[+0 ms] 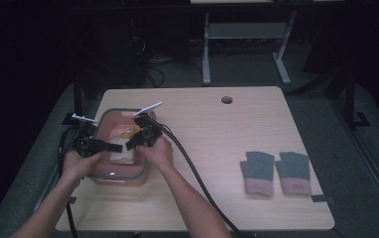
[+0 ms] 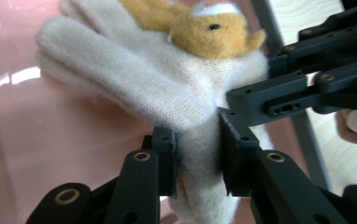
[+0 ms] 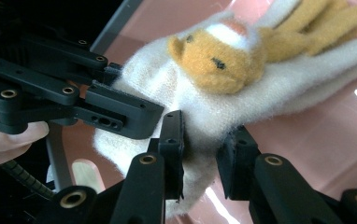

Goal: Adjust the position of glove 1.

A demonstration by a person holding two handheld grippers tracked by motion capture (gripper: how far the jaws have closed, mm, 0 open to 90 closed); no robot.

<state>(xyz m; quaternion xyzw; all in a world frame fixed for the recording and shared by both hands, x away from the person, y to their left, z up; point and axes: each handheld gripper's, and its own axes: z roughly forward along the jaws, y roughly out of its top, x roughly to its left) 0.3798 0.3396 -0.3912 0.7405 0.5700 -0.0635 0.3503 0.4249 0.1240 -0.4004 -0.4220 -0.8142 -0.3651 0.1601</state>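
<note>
A cream fuzzy glove (image 1: 122, 154) with an orange bear face (image 2: 209, 30) sewn on it lies in a pink box with a grey rim (image 1: 143, 170) at the table's left. My left gripper (image 1: 110, 147) is shut on the glove's cuff (image 2: 197, 154), and fabric fills the gap between its jaws. My right gripper (image 1: 129, 144) pinches the same cuff (image 3: 200, 156) from the opposite side. In the left gripper view the right gripper (image 2: 270, 100) reaches in from the right. In the right gripper view the left gripper (image 3: 120, 109) comes in from the left, and the bear face (image 3: 214, 60) sits above.
A pair of grey gloves with pink cuffs (image 1: 258, 172) (image 1: 292, 171) lies flat at the table's right front. A cable hole (image 1: 226, 99) sits near the far edge. Cables trail from both grippers toward the front. A second table's legs (image 1: 206, 49) stand beyond.
</note>
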